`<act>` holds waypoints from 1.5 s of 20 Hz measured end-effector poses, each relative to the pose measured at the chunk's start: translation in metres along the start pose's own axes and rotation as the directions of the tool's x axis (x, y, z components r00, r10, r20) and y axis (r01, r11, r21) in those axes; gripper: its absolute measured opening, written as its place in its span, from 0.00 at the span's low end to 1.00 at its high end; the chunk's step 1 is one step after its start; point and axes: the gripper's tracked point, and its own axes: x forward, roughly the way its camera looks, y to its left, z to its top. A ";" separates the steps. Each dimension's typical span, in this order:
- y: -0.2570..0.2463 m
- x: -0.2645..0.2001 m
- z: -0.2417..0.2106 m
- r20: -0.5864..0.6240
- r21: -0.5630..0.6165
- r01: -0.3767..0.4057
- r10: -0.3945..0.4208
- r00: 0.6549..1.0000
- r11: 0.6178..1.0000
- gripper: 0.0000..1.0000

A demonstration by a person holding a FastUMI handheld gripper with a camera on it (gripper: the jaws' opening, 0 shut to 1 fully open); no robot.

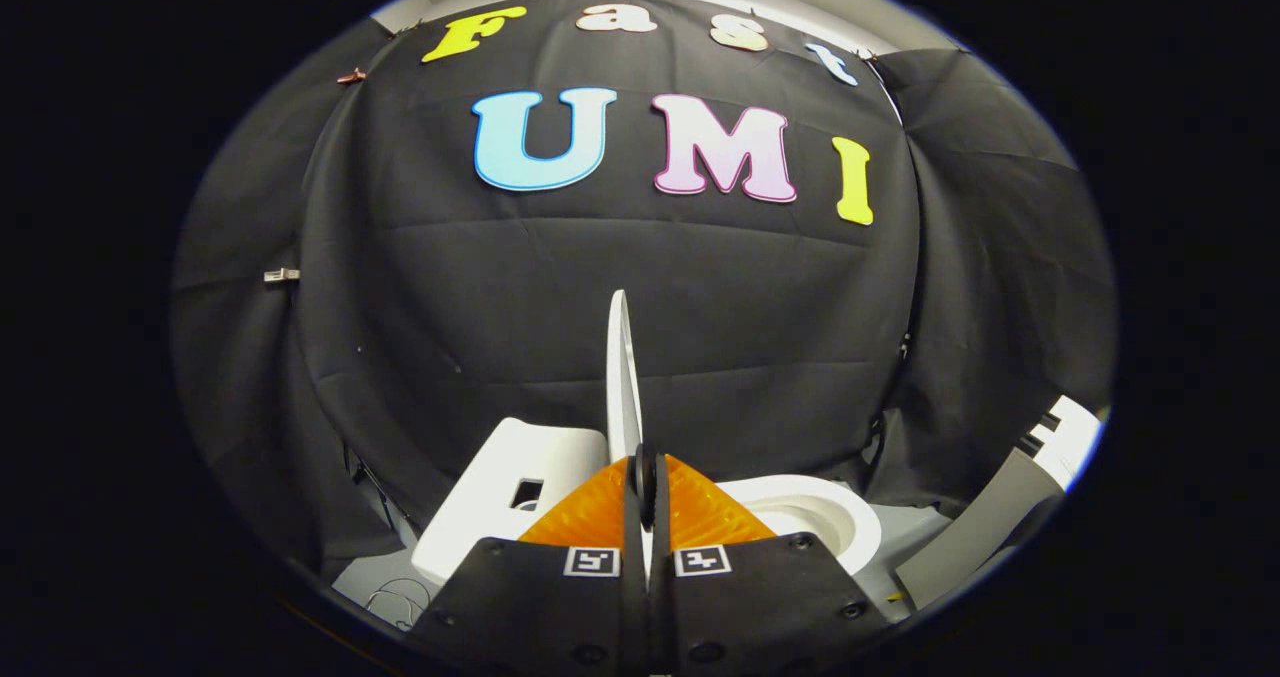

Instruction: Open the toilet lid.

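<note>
Toilet lid (622,377) upright, edge-on between the jaws; tank (505,487) left, bowl (810,512) right.

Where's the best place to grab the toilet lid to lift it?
By its thin free rim. The toilet lid stands upright, edge-on, and the gripper has its fingers pinched on the rim's lower part, one on each flat face, with the open bowl beside it.

We are in a staged booth, not a real bathroom: black cloth (640,287) is clipped (281,275) up as the wall, a pale ceiling strip shows above it, and a small white toilet (800,517) with its tank (510,497) sits on a grey floor (905,537) before the cloth.
</note>
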 end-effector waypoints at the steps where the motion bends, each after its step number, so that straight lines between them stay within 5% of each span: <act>1: 0.002 0.000 0.000 0.006 -0.004 -0.002 0.002 1.000 1.000 0.05; 18: 0.030 -0.006 0.000 0.008 -0.038 -0.071 0.072 0.997 0.997 0.12; 25: 0.042 -0.016 0.002 0.031 -0.076 -0.157 0.160 0.987 0.985 0.98; 30: 0.044 -0.024 0.012 0.057 -0.045 -0.226 0.228 0.972 0.973 0.99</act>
